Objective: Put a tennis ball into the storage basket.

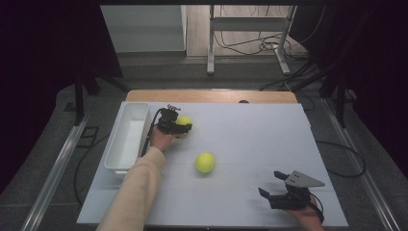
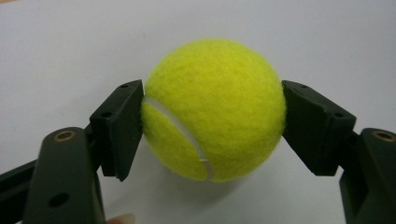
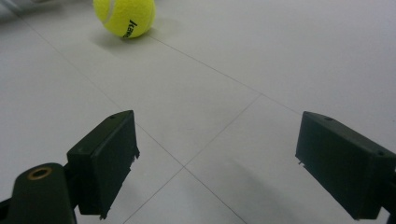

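Observation:
My left gripper (image 1: pixel 182 126) is shut on a yellow tennis ball (image 2: pixel 214 108), both black pads pressing its sides just above the white table top (image 1: pixel 250 134). In the high view that ball (image 1: pixel 184 121) shows at the back left, next to the white tray. A second tennis ball (image 1: pixel 205 162) lies loose at the middle of the table; it sits far ahead of my right gripper (image 3: pixel 215 163), at the top left of the right gripper view (image 3: pixel 124 17). My right gripper (image 1: pixel 272 184) rests open near the front right edge, nothing between its jaws.
A long white tray (image 1: pixel 126 137) stands along the table's left side, just left of my left hand. A wooden strip (image 1: pixel 211 96) borders the far edge. Cables and a metal stand (image 1: pixel 250 43) sit on the floor beyond the table.

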A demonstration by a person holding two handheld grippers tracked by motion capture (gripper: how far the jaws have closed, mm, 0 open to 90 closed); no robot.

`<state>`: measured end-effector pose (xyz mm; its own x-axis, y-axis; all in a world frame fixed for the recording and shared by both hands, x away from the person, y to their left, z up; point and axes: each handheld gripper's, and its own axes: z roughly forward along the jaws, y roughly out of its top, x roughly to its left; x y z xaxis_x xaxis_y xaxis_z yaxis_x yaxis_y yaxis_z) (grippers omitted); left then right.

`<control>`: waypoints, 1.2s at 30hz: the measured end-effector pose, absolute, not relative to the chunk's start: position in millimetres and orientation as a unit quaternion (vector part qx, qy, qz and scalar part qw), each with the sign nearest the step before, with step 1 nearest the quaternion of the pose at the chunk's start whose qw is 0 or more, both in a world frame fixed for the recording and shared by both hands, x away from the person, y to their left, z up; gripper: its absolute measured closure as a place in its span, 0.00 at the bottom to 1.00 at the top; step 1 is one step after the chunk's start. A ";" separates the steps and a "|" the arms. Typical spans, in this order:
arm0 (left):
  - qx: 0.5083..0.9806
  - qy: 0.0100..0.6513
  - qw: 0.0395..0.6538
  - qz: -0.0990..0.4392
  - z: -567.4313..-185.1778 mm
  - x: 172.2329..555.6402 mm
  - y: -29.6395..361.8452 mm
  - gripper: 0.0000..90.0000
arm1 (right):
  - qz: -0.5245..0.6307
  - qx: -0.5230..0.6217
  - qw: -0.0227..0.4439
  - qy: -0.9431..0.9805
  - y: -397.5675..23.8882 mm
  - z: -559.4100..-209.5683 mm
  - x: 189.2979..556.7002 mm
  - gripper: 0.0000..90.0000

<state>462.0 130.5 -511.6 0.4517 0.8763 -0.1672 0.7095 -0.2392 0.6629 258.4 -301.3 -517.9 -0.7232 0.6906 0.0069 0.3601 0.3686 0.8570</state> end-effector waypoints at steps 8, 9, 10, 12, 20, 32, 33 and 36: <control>0.770 0.508 0.365 0.124 -499.2 455.7 136.6 0.29 | 0.458 0.325 0.181 0.807 -301.1 -517.7 258.2 0.15; 0.769 0.508 0.369 0.123 -498.1 454.8 137.1 0.29 | 0.458 0.325 0.181 0.807 -301.0 -517.7 258.1 0.15; 0.769 0.507 0.370 0.122 -496.8 453.8 137.5 0.29 | 0.458 0.325 0.181 0.807 -301.0 -517.8 258.2 0.15; 0.769 0.506 0.371 0.122 -495.3 452.7 137.8 0.29 | 0.457 0.326 0.182 0.807 -301.0 -517.8 258.2 0.15; 0.767 0.498 0.387 0.119 -484.8 446.1 135.5 0.29 | 0.456 0.326 0.182 0.808 -300.9 -517.5 257.9 0.15; 0.763 0.482 0.411 0.125 -465.7 433.6 135.7 0.29 | 0.455 0.326 0.184 0.808 -300.7 -517.4 257.8 0.15; 0.764 0.480 0.413 0.124 -464.3 432.8 136.6 0.29 | 0.456 0.326 0.185 0.807 -300.5 -517.4 257.7 0.15; 0.760 0.481 0.419 0.124 -461.0 430.5 137.9 0.29 | 0.457 0.327 0.186 0.806 -300.7 -516.7 257.4 0.15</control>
<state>430.5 137.9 -461.0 0.5072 0.8348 -0.2143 0.6268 -0.1867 0.7565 257.4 -300.7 -516.7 -0.7165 0.6976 -0.0006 0.3576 0.3681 0.8583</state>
